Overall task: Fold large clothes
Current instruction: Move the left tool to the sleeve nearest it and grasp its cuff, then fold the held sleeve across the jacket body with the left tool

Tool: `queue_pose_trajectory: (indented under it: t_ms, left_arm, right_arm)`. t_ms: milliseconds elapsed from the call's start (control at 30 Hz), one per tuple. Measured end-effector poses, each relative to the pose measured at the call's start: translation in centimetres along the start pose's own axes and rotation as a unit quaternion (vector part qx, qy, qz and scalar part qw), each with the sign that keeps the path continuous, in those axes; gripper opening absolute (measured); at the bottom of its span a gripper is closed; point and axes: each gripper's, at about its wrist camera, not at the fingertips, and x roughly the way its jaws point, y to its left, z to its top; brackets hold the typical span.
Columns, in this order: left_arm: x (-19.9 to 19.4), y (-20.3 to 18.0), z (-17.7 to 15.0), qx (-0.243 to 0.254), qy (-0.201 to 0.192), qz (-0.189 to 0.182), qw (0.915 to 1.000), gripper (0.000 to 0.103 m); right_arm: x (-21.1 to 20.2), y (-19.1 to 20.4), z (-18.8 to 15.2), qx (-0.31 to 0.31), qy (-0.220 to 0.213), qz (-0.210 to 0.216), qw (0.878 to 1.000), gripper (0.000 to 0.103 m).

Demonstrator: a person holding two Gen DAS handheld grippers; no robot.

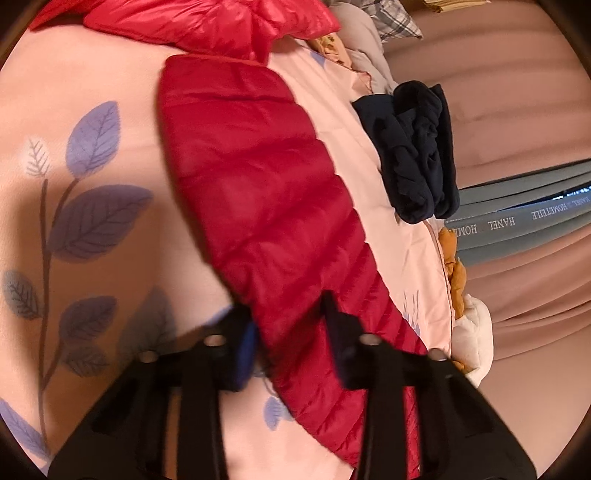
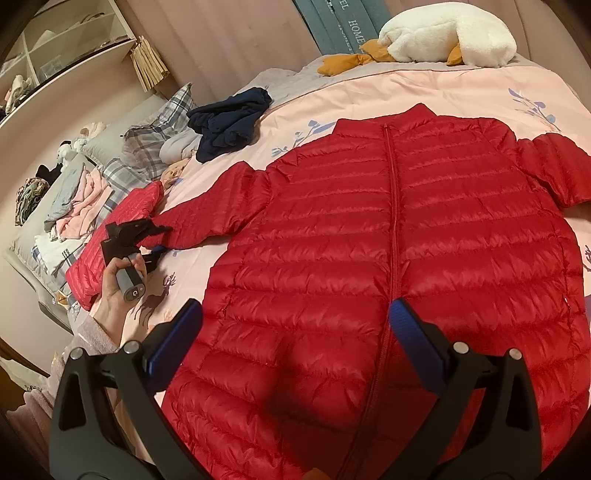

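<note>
1. While a red down jacket (image 2: 388,258) lies zipped and face-up on the pink bedspread (image 2: 461,88), the left gripper (image 2: 155,236) straddles its sleeve cuff (image 2: 173,230), jaws apart, probably to fold the sleeve inward.
2. Hovering above the hem, the right gripper (image 2: 295,332) gapes wide, holding nothing.
3. Open shelves (image 2: 74,33) hold indistinct items.
</note>
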Motion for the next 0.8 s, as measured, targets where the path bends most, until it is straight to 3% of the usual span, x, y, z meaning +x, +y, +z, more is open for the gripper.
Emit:
queue_pose_trajectory:
  t_ms: [100, 167, 500, 733, 800]
  left_arm:
    - [-0.3, 0.4, -0.1, -0.002, -0.003, -0.009, 1.0, 0.012]
    - [-0.8, -0.1, -0.3, 0.01, -0.011, -0.007, 0.9999, 0.009]
    - [-4.3, -6.9, -1.8, 0.126, -0.051, -0.008, 0.9907, 0.007]
    - [-5.8, -12.6, -4.6, 0.219, -0.058, -0.014, 0.9739, 0.007]
    - [-6.0, -14.5, -6.0, 0.255, -0.058, -0.013, 0.9651, 0.007]
  right_arm:
    - [-0.3, -0.1, 0.1, -0.001, -0.004, -0.002, 1.0, 0.101]
    - [-0.6, -0.1, 0.1, -0.001, -0.008, -0.004, 1.0, 0.101]
    - [-1.6, -0.7, 0.1, 0.005, -0.014, -0.004, 1.0, 0.101]
    - [-2.2, -0.8, -0.2, 0.009, -0.015, -0.003, 1.0, 0.101]
    - [-2.5, -0.9, -0.2, 0.009, -0.017, -0.003, 1.0, 0.101]
